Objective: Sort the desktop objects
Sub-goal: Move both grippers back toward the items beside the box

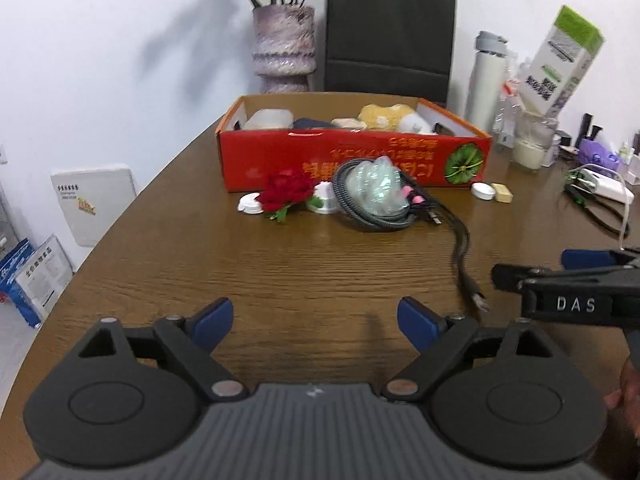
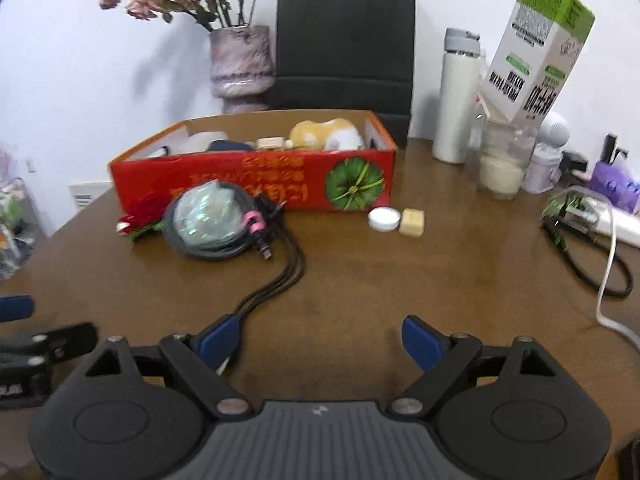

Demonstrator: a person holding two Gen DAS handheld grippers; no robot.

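Step in hand is judged an approach: both grippers hang over bare surface (image 1: 320, 272), nothing gripped. Left gripper (image 1: 315, 322) is spread, empty; right gripper (image 2: 321, 340) likewise spread, with only the cable's plug end beside its left finger.

Loose items are found against the red box (image 1: 276, 152): cable coil (image 2: 208, 250) around a wrapped bundle (image 2: 208, 216), rose (image 1: 286, 192), white cap (image 2: 383, 219), beige cube (image 2: 412, 222).

Next move is judged to need a reach forward. The trailing cable may snag. Carton (image 2: 536, 48), bottle (image 2: 456, 96) and jar (image 2: 502, 160) are crowded at right.
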